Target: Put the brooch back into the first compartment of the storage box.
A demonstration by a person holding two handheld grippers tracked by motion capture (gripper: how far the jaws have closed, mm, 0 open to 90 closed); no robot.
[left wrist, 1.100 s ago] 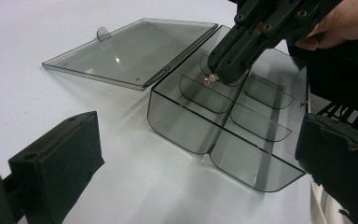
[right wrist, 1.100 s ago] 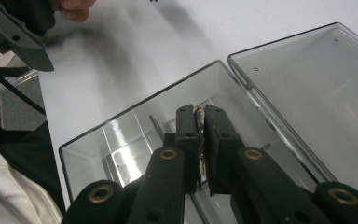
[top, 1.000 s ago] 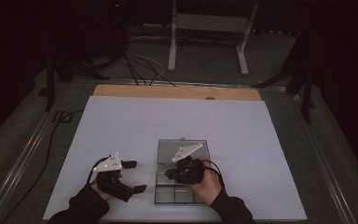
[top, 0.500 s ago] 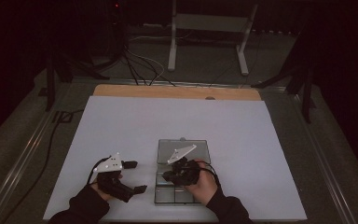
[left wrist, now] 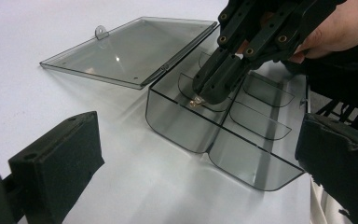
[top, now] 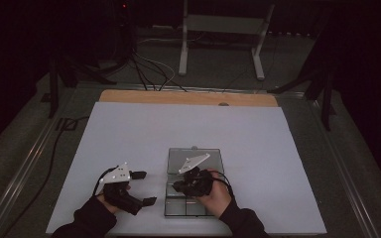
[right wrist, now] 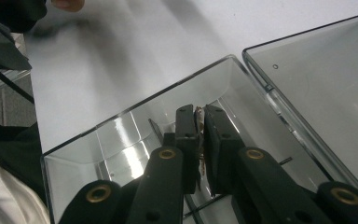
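The right gripper (left wrist: 213,93) reaches down into a clear plastic compartment box (left wrist: 177,119), its two black jaws drawn nearly together with only a thin slit left between the pads. Pinched in that slit is a small object (left wrist: 196,101), pale and glinting at the very tips; it is too small and too hidden by the pads to say what it is, perhaps a bit of metal or a clear bead. From the right gripper view the same small object (right wrist: 199,135) shows as a thin brownish edge wedged between the jaws, held just above the floor of the compartment under them. The box's curved dividers (left wrist: 261,91) lie to either side of the tips, and its hinged lid (left wrist: 130,51) lies flat on the white table (top: 129,129) beyond them. The left gripper (top: 140,188) rests on the table just beside the box, jaws spread wide apart with nothing between them.
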